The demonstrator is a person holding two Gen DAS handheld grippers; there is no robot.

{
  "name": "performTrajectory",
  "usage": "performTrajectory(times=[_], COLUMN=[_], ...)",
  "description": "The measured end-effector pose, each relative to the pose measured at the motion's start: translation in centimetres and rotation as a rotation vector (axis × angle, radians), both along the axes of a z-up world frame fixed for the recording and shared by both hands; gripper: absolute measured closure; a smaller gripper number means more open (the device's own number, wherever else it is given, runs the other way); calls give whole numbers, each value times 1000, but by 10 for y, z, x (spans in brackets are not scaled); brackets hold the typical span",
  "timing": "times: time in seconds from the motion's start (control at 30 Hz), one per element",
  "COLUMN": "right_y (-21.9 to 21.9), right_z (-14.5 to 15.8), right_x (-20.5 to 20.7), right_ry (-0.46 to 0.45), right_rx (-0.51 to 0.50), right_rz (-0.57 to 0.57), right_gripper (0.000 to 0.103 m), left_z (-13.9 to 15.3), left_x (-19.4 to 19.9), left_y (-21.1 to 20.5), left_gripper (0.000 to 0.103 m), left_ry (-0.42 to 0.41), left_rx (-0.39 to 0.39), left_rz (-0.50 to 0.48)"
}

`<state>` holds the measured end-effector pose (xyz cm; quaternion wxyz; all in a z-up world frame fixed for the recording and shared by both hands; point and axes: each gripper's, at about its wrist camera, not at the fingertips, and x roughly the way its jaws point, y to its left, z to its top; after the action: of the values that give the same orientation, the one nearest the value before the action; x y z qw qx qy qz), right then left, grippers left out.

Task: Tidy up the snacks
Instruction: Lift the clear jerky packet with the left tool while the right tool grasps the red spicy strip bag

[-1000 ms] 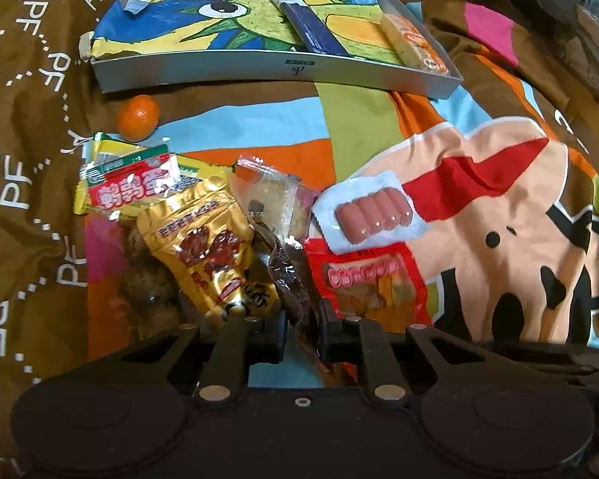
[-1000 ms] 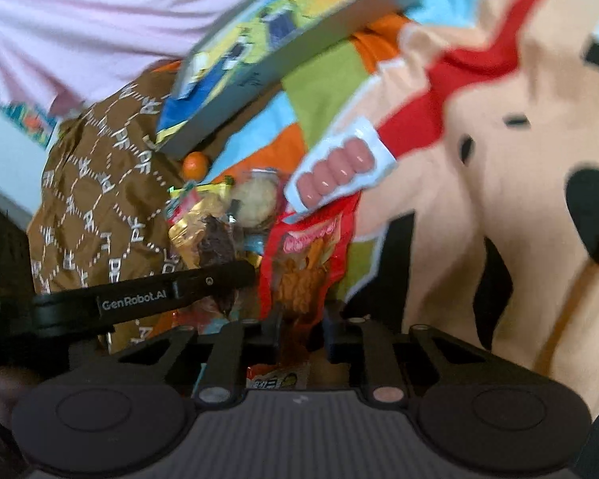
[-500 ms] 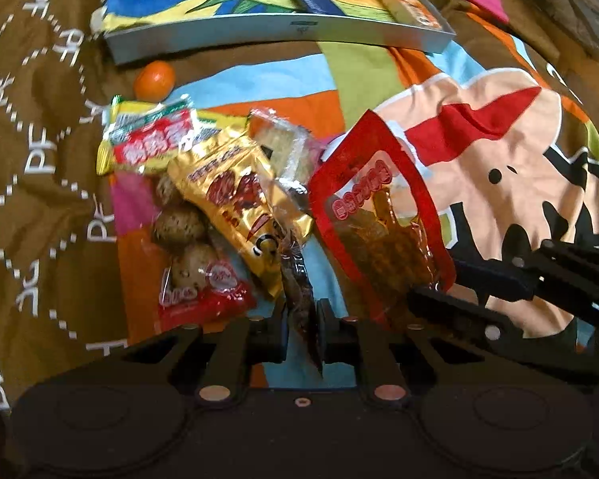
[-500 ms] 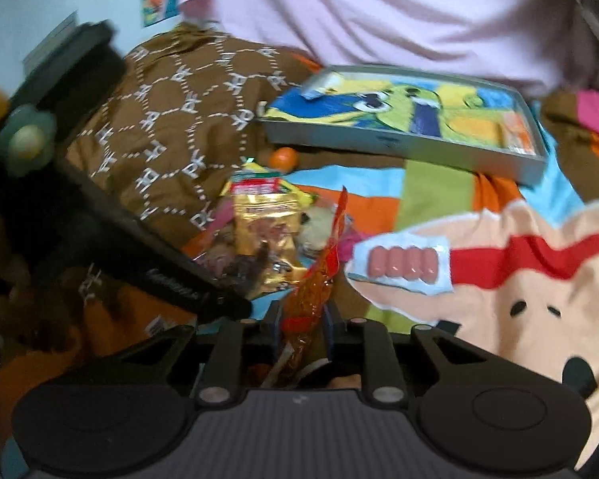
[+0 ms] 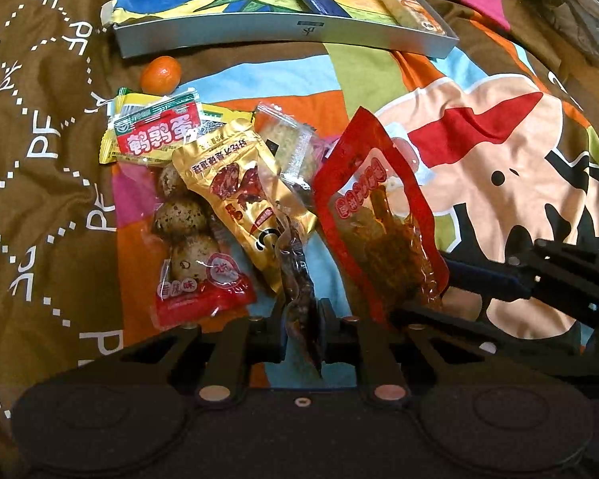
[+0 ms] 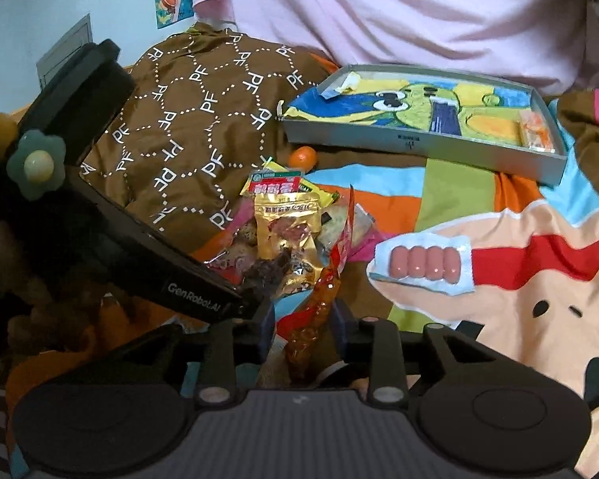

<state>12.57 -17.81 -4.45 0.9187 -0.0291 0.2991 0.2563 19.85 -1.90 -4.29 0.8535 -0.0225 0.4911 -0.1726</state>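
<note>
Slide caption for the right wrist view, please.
Right gripper with jaws around the red snack pouch, beside the sausage pack.

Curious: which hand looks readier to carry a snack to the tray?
Probably left: the left gripper clamps the dark packet; the right gripper has just been opening its jaws, red packet loose between them.

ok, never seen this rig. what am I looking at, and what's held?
No robot: a person holds a two-finger gripper in each hand, each with a fisheye camera looking along its fingers. One picture is from the left gripper, the other from the right gripper. Snacks lie on a blanket: egg packet, gold packet, sausages, a tangerine, and a tray behind. The left gripper is shut on a dark packet. The right gripper's jaws have just been opening; the red packet stands between them, apparently loose.
</note>
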Motion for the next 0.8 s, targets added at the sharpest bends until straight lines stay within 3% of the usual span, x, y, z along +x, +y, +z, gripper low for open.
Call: performTrajectory(times=[0.3, 0.4, 0.47, 0.8], right_y=[-2, 5, 9, 2], right_z=[-8, -15, -16, -12], right_x=[10, 15, 13, 13], right_ry=[77, 122, 105, 80], right_rx=[22, -14, -42, -45], right_rz=[-17, -5, -18, -73], right_gripper=[62, 67, 75, 83], left_z=[0, -1, -1, -5], left_x=[0, -1, -1, -2], left_y=[1, 2, 2, -6], left_gripper=[85, 85, 85, 85], left_ry=[-1, -3, -6, -32], left_rx=[0, 2, 4, 31], left_rz=[2, 6, 6, 11])
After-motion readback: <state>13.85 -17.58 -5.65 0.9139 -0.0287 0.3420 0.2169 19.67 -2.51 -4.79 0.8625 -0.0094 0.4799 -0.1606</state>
